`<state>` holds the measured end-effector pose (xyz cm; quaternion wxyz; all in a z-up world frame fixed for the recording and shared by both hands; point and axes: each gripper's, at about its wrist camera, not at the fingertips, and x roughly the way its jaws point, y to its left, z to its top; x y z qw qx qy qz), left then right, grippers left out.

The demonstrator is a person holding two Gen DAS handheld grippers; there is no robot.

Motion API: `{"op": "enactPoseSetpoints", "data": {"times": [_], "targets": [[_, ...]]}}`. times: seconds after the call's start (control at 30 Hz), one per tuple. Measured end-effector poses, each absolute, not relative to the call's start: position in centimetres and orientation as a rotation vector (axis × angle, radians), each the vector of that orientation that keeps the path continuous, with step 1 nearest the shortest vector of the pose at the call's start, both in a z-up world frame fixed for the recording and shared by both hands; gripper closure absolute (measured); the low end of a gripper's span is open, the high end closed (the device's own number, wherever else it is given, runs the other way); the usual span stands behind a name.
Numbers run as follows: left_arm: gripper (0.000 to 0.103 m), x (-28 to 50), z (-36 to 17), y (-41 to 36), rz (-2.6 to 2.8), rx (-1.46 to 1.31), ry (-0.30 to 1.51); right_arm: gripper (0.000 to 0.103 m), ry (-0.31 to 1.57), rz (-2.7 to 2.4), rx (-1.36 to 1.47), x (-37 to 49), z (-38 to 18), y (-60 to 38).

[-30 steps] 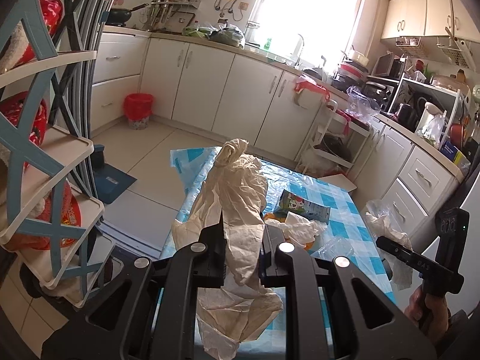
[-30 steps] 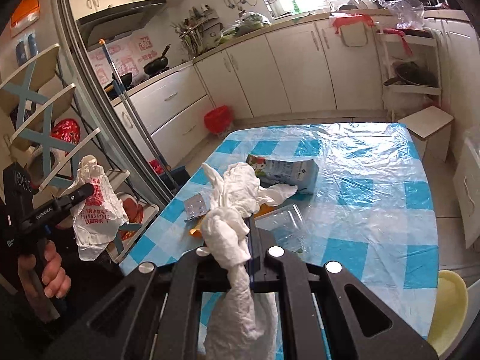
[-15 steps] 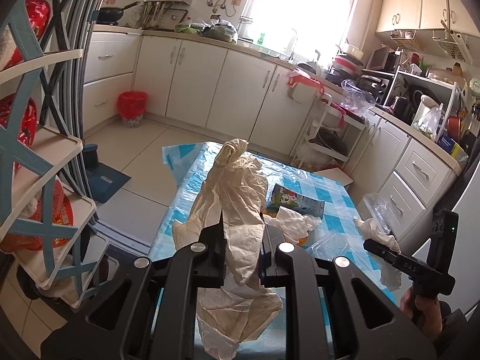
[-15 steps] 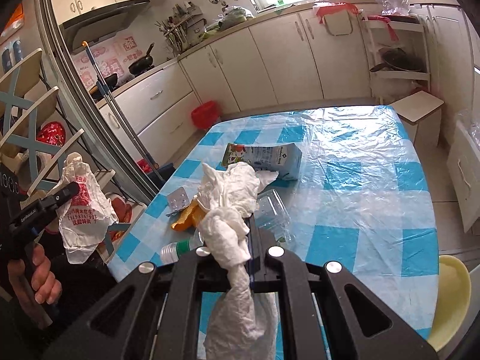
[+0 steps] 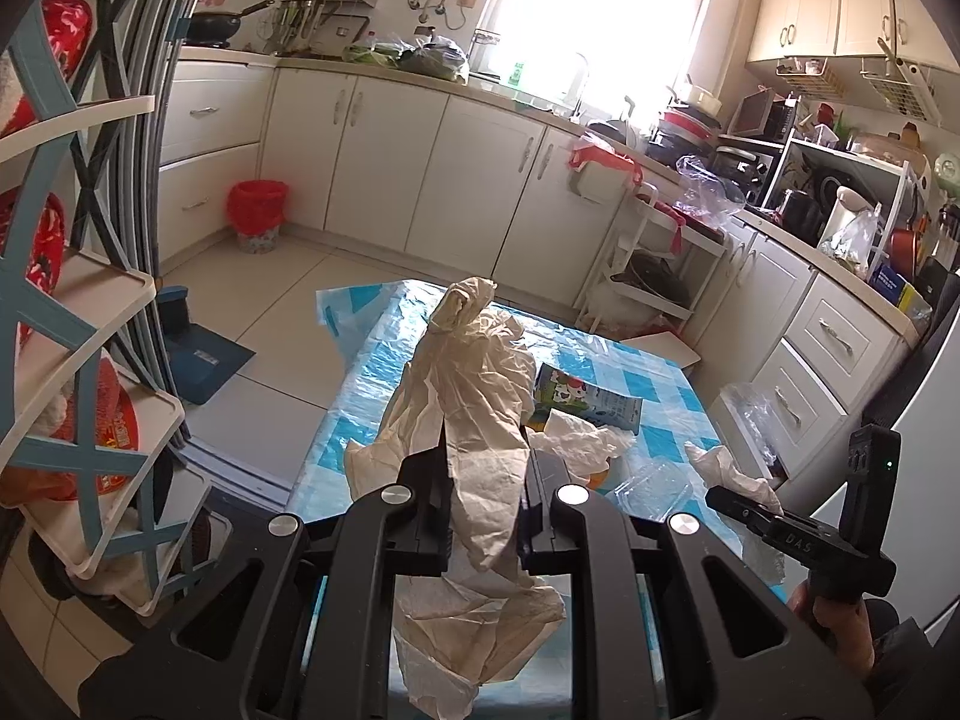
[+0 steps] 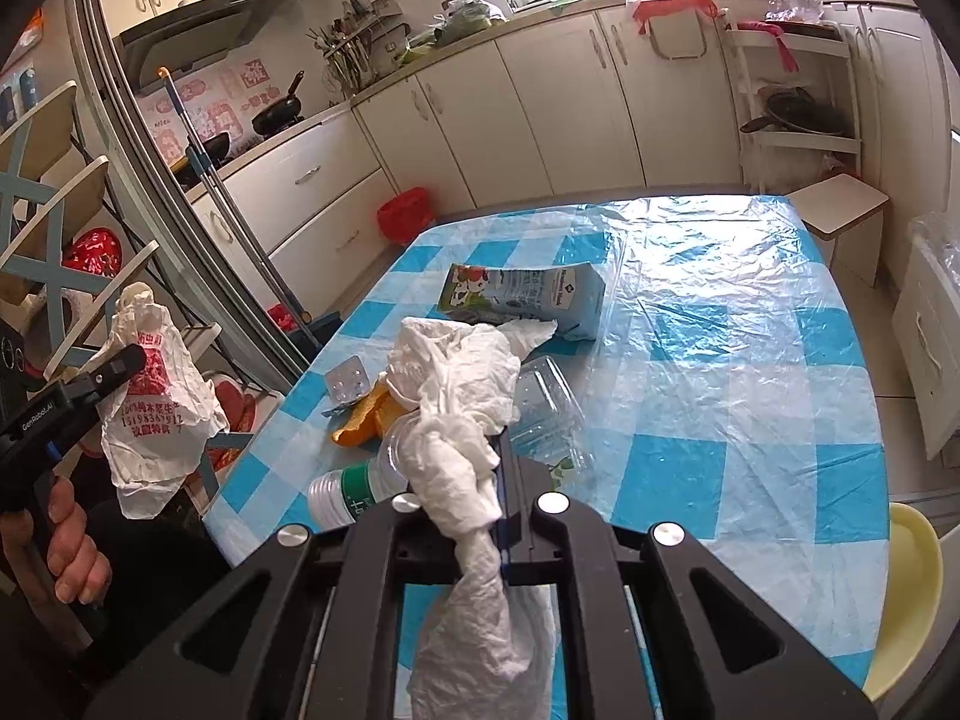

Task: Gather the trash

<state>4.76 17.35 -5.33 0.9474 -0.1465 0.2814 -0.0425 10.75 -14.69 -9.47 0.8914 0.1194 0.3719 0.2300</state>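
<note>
Clenching bags (image 5: 480, 438) (image 6: 462, 450), both tools (image 5: 486, 462) (image 6: 501, 468); water bottle (image 6: 354, 495) visible right view only.

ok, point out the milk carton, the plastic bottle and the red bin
milk carton (image 6: 528, 299), right wrist view, printed side face.
plastic bottle (image 6: 351, 495), right wrist view, green label.
red bin (image 5: 257, 215), left wrist view, red liner.

Home kitchen: cream cabinets (image 5: 384, 162), sink under window (image 5: 576, 102), frying pan (image 6: 279, 111), checked table (image 6: 720, 372).
</note>
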Motion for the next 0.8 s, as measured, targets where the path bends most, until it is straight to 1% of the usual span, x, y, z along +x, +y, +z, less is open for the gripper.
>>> {"op": "enactPoseSetpoints", "data": {"times": [0.8], "targets": [[0.089,4.89,-5.38,17.18,-0.088,-0.293,0.577,0.094,0.768,0.476,0.255,10.53,-9.41,-14.86]]}}
